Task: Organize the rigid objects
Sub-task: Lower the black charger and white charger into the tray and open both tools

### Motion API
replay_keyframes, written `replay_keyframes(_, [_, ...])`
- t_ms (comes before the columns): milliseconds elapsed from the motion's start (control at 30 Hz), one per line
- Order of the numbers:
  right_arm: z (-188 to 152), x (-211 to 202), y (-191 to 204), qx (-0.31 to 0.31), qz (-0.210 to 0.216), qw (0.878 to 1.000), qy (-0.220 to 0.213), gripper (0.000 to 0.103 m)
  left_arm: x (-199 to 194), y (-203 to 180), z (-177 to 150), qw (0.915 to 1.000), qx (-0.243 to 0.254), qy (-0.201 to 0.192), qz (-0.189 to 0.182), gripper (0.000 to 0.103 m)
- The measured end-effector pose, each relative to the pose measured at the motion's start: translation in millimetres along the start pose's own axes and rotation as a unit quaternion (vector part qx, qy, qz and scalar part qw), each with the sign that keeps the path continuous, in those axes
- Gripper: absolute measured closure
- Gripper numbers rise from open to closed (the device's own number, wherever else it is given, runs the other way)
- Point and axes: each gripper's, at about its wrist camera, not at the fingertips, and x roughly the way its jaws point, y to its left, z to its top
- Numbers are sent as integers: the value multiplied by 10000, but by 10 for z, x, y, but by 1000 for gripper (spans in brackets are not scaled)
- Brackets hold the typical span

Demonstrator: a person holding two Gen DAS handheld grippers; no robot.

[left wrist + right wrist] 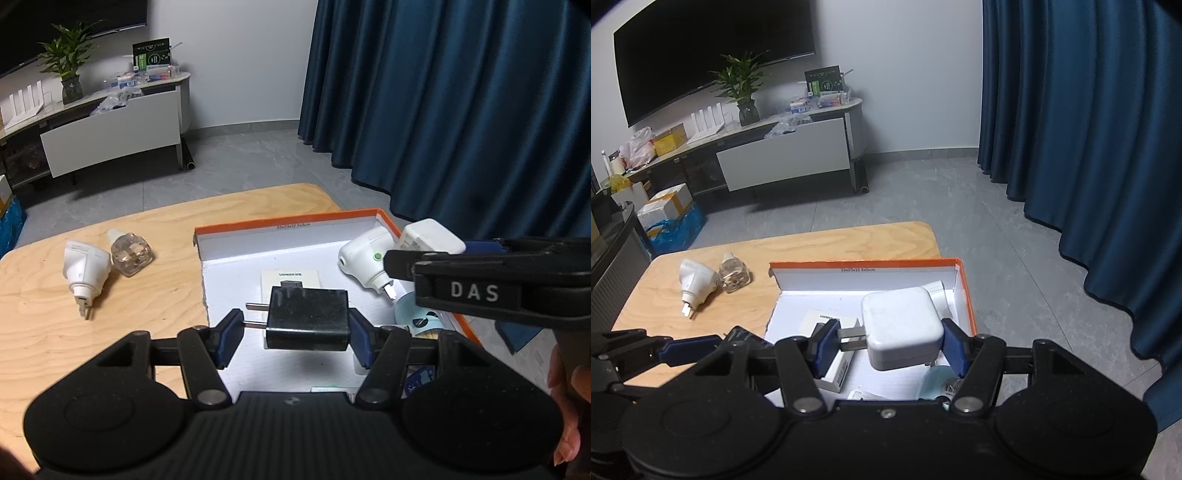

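My left gripper point(295, 332) is shut on a black charger point(306, 317), its prongs pointing left, hanging over the orange-rimmed white box point(284, 224). My right gripper point(891, 343) is shut on a white charger point(901, 325), prongs also to the left, above the box's point(864, 264) right half. In the left wrist view that white charger point(428, 234) shows at the right edge. On the wooden table point(147, 229) lie a white plug-in device point(86, 267) and a clear bottle point(131, 254), touching each other.
Inside the box lie a white plug-in device with a green dot point(364, 258), a small white carton point(290, 275) and a pale blue round item point(417, 314). A white adapter point(936, 291) sits in the far right corner. A TV cabinet and blue curtains stand beyond.
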Motion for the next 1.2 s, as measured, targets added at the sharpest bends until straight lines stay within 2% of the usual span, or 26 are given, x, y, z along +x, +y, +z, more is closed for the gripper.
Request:
replay_keyframes(900, [48,320,32,-81,53,9996,255,32,110,-124,-3,9998,104,136,-98,42])
replay_keyframes(967, [59,325,20,-58,95,9997,203,35,119,-127,-4,9998,108,145,-101,42])
replay_keyframes(1200, [110,200,-50,61,89,9999,-66,35,168,-134,3,9997,116,167,-135,42])
